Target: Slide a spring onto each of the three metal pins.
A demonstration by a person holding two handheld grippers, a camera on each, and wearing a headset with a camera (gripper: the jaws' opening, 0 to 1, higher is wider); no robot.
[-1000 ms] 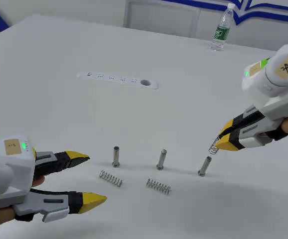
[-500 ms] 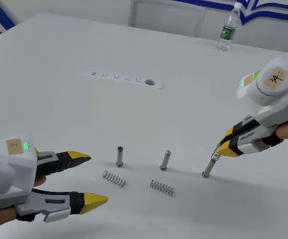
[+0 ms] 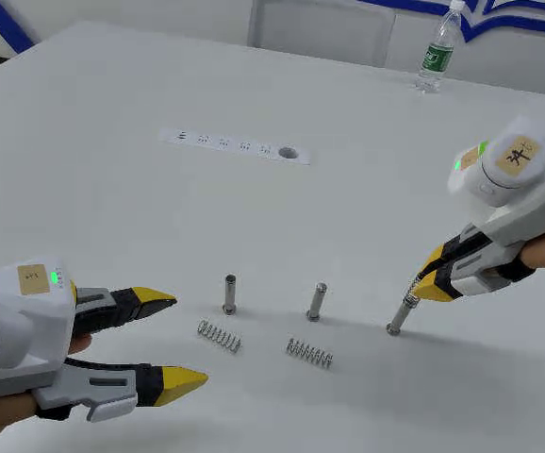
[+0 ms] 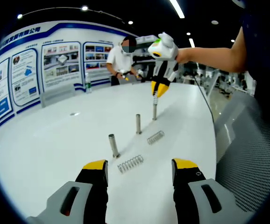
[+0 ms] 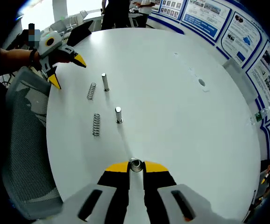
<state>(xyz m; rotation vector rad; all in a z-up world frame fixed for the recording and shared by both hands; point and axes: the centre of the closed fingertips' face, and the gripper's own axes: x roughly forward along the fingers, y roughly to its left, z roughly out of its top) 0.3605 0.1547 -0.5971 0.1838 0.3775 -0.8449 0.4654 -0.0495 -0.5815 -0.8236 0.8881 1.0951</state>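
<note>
Three metal pins stand upright on the white table: left pin (image 3: 230, 293), middle pin (image 3: 317, 301), right pin (image 3: 401, 314). Two springs lie flat in front of them, one (image 3: 219, 336) by the left pin and one (image 3: 309, 353) by the middle pin. My right gripper (image 3: 430, 283) is shut on a third spring (image 3: 412, 286), whose lower end meets the top of the right pin. In the right gripper view the spring's round end (image 5: 135, 164) shows between the shut jaws. My left gripper (image 3: 188, 340) is open, low at the near left, holding nothing.
A white power strip (image 3: 233, 146) lies mid-table, far behind the pins. A water bottle (image 3: 440, 47) stands at the far edge. A mesh chair (image 4: 247, 154) sits by the table's edge, and a person (image 4: 123, 60) stands at the far side.
My right gripper has come down and toward the right pin with the spring, from above and apart to its top. The left gripper has hardly moved.
</note>
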